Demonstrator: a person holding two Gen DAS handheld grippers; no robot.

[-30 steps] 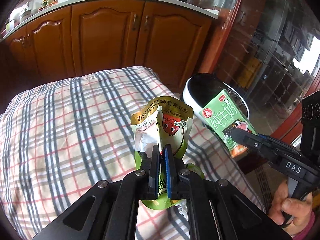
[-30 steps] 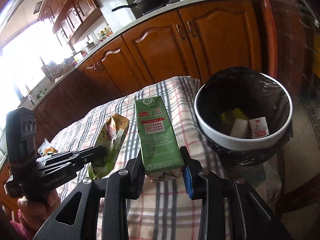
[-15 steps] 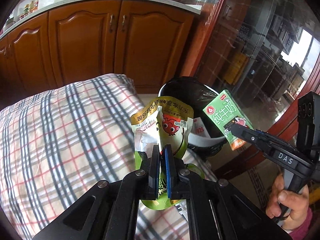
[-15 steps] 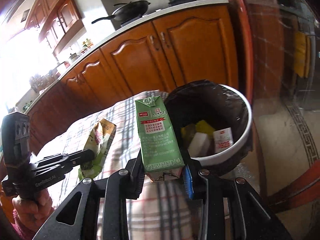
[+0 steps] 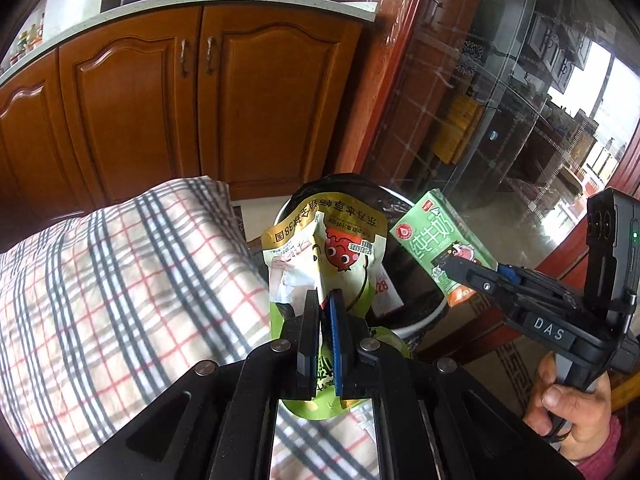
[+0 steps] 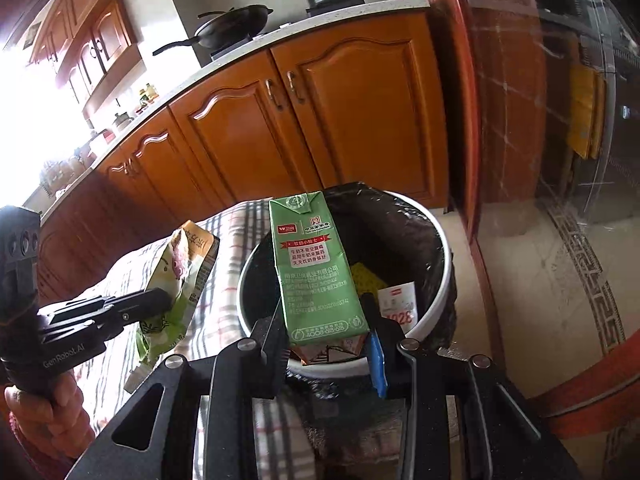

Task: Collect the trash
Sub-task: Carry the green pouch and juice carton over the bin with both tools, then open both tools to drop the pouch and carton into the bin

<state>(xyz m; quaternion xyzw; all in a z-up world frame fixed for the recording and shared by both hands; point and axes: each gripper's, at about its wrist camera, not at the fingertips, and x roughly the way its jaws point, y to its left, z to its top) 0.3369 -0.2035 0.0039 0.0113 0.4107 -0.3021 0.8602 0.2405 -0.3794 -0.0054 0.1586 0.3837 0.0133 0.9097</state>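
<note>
Over the trash bin (image 6: 434,236), two pieces of trash hung ready.

The right gripper (image 6: 330,344) squeezed an upright milk carton (image 6: 316,268) above the opening; the left gripper (image 5: 325,320), pinching a snack bag (image 5: 324,248), was by the rim.

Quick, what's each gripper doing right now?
Left gripper: shut on the snack pouch.
Right gripper: shut on the green milk carton.

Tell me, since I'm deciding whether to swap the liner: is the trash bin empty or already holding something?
Not empty. In the right wrist view the trash bin already holds a yellow item and a white packet with red print on its black liner.
</note>
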